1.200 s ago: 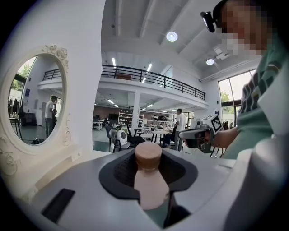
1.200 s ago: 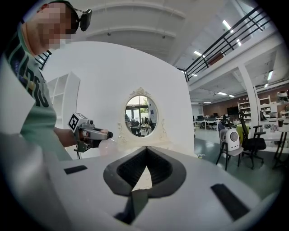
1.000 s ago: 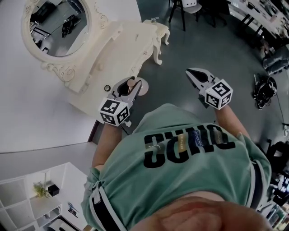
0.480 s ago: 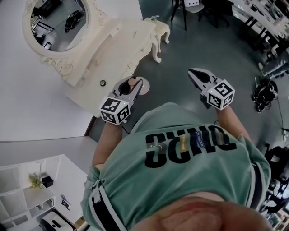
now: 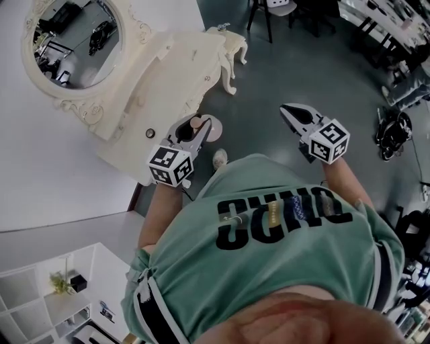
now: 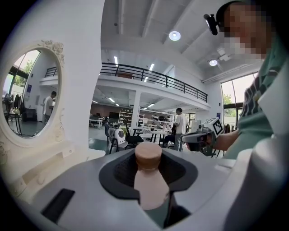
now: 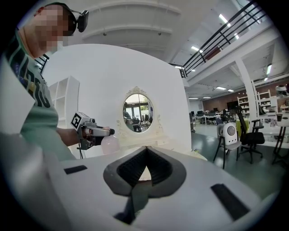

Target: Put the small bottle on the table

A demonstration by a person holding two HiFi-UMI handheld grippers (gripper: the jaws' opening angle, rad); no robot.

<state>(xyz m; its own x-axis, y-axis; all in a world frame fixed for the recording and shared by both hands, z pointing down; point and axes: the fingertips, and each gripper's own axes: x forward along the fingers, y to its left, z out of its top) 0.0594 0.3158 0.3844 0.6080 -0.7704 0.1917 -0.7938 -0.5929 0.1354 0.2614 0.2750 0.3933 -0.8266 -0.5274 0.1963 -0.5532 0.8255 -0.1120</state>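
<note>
A small pale pink bottle (image 6: 149,181) with a tan cap stands upright between the jaws of my left gripper (image 6: 148,159), which is shut on it. Seen from the head view, the left gripper (image 5: 199,126) holds the bottle (image 5: 213,132) in the air over the floor, just off the front edge of the cream dressing table (image 5: 176,75). My right gripper (image 5: 293,115) hangs to the right over the floor, shut and empty. Its own view shows the right gripper (image 7: 145,151) with tips touching, and the left gripper (image 7: 95,131) with the bottle (image 7: 109,144) before the table.
An oval mirror (image 5: 70,41) in an ornate frame stands on the table against a white wall. A shoe (image 5: 220,158) shows below the left gripper. Chairs (image 5: 269,10) and desks stand farther off on the grey floor. White shelves (image 5: 47,289) are at lower left.
The table and mirror have slid a little left in the head view, and a shoe has come into sight under the left gripper. Both grippers keep their state; the bottle stays held.
</note>
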